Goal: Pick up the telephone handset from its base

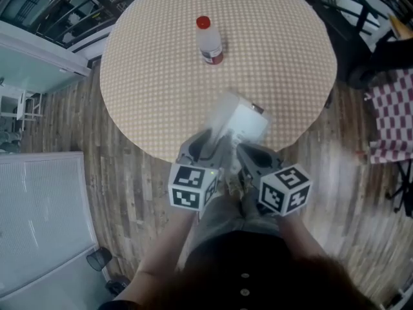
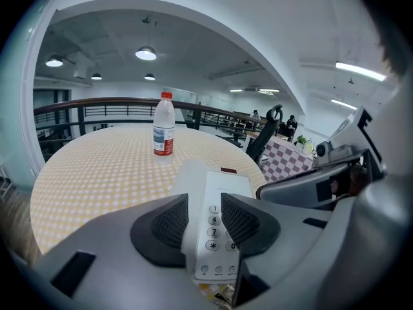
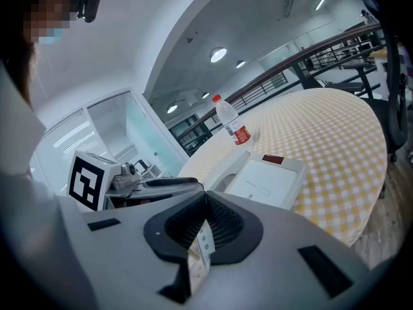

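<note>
Left tool [image 2: 204, 205] released, jaws apart over the telephone's keypad [image 2: 215, 223]; right tool [image 3: 205, 200] clenched. Handset [image 3: 226, 171] rests on its base [image 3: 270, 181], on the bench [image 1: 148, 76], nearer the person than the bottle [image 1: 209, 41]. Likely light, rigid, smooth plastic: grip its middle, across its narrow width.

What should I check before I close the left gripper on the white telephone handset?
1. Left gripper jaws apart: ok.
2. Only the white telephone handset in the gap: not ok. The keypad of the white telephone base shows between the pads too, and the handset lies toward the left pad.
3. Right gripper free to help: not ok, it is shut on a thin white strip.
4. Clear plastic bottle with red cap out of the way: ok, upright farther back on the round checked table.
5. Pads touching the handset: cannot tell.
</note>
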`<state>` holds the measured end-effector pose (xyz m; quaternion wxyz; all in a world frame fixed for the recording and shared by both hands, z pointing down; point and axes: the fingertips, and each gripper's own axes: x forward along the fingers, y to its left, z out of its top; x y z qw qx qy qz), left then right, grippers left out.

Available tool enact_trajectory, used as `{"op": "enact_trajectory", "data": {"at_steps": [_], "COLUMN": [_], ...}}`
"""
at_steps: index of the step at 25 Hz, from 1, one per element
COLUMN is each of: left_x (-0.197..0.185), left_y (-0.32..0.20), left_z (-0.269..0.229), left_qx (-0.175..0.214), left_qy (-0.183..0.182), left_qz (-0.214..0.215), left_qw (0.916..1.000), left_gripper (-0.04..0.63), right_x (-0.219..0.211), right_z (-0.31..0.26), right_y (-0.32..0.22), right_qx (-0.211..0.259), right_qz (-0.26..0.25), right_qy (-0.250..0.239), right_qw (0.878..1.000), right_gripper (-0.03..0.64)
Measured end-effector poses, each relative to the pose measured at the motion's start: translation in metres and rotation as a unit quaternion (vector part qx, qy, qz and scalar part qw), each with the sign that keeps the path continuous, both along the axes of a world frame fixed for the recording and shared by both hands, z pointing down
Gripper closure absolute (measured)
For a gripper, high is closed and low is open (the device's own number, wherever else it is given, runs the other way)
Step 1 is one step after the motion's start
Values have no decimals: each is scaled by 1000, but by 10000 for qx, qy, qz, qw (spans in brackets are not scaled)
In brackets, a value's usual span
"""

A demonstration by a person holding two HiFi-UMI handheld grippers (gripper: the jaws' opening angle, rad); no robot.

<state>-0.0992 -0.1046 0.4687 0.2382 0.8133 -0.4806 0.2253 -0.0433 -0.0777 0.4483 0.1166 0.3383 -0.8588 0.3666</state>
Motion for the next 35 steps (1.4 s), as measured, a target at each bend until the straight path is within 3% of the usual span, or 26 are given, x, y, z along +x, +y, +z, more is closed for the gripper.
{"op": "enact_trajectory", "data": {"at_steps": [5, 17, 28, 32, 35], "left_x": [-5, -10, -6, -3, -2], "left_y": [-8, -31, -41, -42, -42], "left_z": [10, 23, 39, 41, 40], "left_qx": [-18, -170, -355, -290, -271], "left_qy": [-227, -586, -1016, -1259, -1228], "left_qz": [67, 249, 636, 820, 846], "left_qw": [9997, 9978, 9922, 9882, 9884], "left_gripper": [386, 325, 327, 359, 362], "right_x": [-9, -4, 11, 18, 21], "right_z": [4, 16, 24, 27, 27], "right_y": [1, -5, -13, -16, -18], "right_qx": [-64, -237, -342, -390, -386], "right_qz": [-81, 3, 138, 243, 280], "right_qy": [-24, 10, 72, 59, 63], "right_qw": [9999, 9997, 9993, 9989, 9988], "right_gripper": [606, 606, 606, 606, 606]}}
